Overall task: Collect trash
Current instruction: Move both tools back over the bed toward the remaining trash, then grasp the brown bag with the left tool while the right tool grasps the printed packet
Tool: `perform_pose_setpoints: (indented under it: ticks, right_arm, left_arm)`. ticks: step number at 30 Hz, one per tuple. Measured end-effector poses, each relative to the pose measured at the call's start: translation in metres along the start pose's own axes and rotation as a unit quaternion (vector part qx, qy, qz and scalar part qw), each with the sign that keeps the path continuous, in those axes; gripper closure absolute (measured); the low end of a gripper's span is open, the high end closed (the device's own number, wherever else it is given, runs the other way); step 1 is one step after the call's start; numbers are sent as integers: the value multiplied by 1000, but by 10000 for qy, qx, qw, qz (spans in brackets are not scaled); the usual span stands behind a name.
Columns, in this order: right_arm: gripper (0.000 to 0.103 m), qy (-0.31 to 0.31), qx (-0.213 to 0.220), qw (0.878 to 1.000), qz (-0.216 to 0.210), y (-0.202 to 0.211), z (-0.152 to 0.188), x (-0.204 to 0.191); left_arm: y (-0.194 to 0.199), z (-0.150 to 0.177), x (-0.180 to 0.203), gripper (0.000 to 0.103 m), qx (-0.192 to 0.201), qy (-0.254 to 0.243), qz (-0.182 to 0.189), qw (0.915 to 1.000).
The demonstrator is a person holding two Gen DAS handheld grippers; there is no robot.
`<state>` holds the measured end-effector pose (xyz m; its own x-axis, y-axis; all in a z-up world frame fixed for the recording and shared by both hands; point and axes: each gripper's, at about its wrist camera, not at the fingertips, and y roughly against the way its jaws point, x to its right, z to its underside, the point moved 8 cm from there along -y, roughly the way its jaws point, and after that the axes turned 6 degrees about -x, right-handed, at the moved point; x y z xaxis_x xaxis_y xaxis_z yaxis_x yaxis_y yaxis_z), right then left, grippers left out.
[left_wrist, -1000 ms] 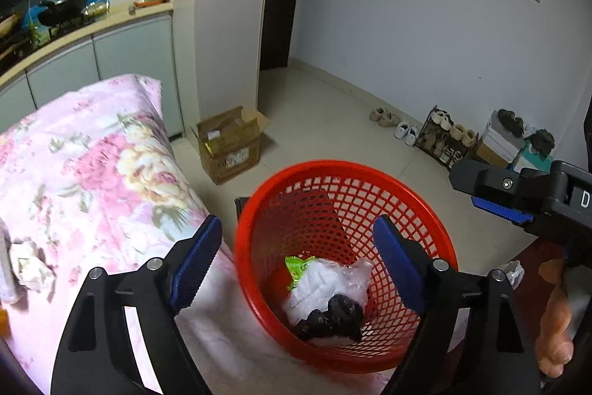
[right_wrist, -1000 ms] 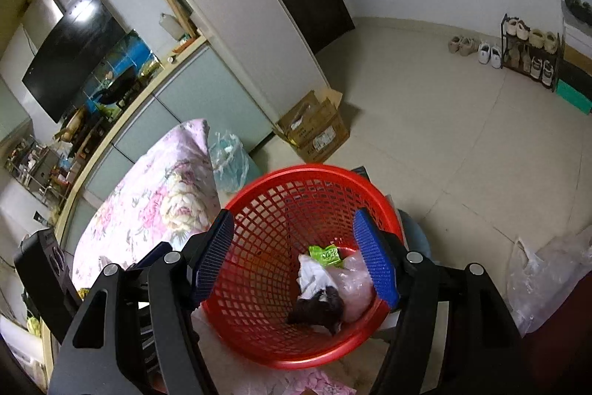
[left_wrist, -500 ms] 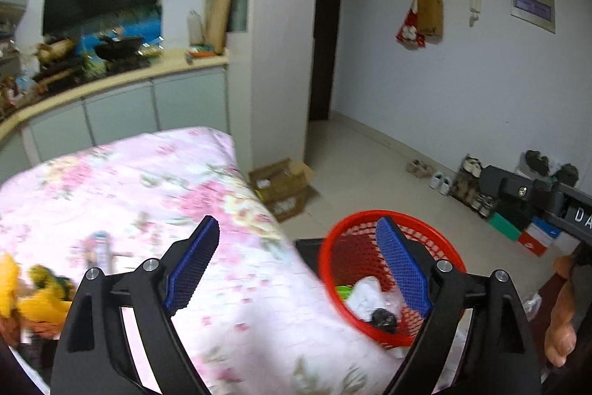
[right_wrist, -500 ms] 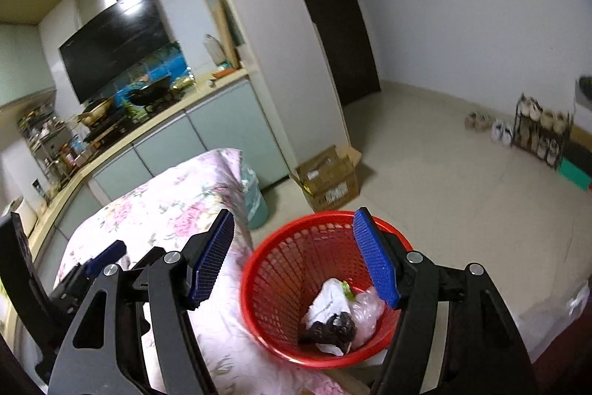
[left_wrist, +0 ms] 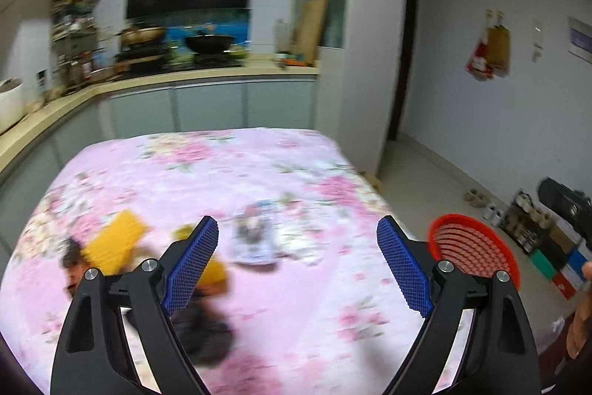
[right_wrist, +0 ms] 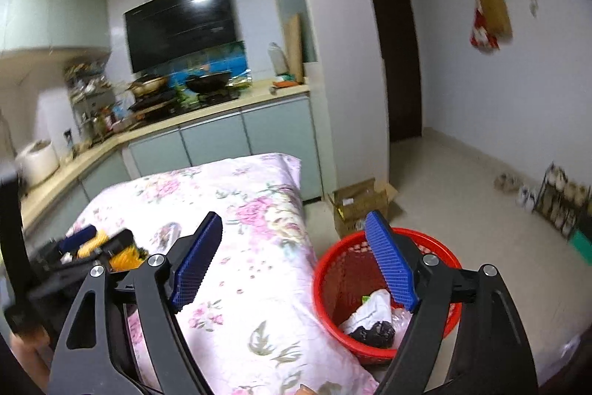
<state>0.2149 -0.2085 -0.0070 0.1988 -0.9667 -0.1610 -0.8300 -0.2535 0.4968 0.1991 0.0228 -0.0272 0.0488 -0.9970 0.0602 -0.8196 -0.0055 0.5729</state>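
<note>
Both tools empty: left tool (left_wrist: 298, 265) wide open, right tool (right_wrist: 294, 261) just opening; aim left at wrapper (left_wrist: 255, 239) ahead; grip flat, then bin (left_wrist: 473, 254).

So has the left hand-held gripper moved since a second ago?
Yes. The left hand-held gripper swung away from the red basket, now at its right, toward the trash on the floral cloth.

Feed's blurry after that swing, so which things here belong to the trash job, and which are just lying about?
Job:
red basket
trash in it
yellow scraps
dark lump
pale wrapper

Lying about:
cardboard box
shoe rack
wok
rice cooker
</note>
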Motion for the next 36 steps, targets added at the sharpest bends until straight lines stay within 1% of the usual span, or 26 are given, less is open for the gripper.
perform_pose_setpoints:
  ticks: [2, 7, 11, 12, 14, 17, 21, 24, 27, 30, 31, 32, 33, 34, 36]
  right_arm:
    - [21, 98, 19, 9999, -106, 2, 3, -15]
    - [20, 320, -96, 9989, -330, -1, 12, -41]
    - [20, 430, -271, 9975, -492, -7, 24, -60]
    - [20, 444, -301, 9972, -518, -7, 26, -66]
    - [20, 464, -382, 9964, -597, -10, 30, -74]
    - [20, 454, -499, 9951, -722, -14, 34, -87]
    - [20, 539, -584, 9937, -792, -17, 38, -102]
    - [20, 592, -643, 9928, -823, -21, 41, -113]
    - [20, 648, -704, 9917, -855, -24, 43, -121]
    - [20, 680, -776, 9910, -854, -30, 46, -125]
    - [20, 675, -814, 9907, -858, -34, 46, -126]
    - [20, 664, -857, 9903, -865, -38, 46, -127]
    - [20, 656, -902, 9898, -882, -44, 46, -129]
    - [20, 649, -938, 9894, -899, -49, 45, -129]
    - [20, 600, -1041, 9880, -969, -62, 45, -135]
  left_arm:
    - [8, 2, -24, 18, 15, 127, -163, 9998]
    - [26, 9, -91, 18, 19, 531, -605, 9968]
    - [34, 19, -150, 18, -68, 950, -948, 9909]
    - [37, 22, -167, 18, -66, 1105, -1061, 9882]
    - [40, 27, -192, 18, -78, 1304, -1174, 9845]
    - [33, 39, -225, 18, -285, 1579, -1269, 9788]
    - [12, 56, -244, 18, -568, 1796, -1182, 9750]
    - [-6, 64, -245, 18, -760, 1827, -1079, 9743]
    - [-24, 69, -246, 19, -929, 1812, -1058, 9733]
    - [-36, 72, -247, 19, -1028, 1865, -965, 9723]
    - [-40, 73, -246, 21, -1060, 1871, -923, 9722]
    - [-43, 75, -246, 24, -1079, 1866, -887, 9724]
    - [-46, 76, -243, 34, -1129, 1838, -815, 9731]
    - [-48, 77, -241, 39, -1171, 1813, -745, 9736]
    - [-48, 77, -240, 41, -1161, 1802, -731, 9740]
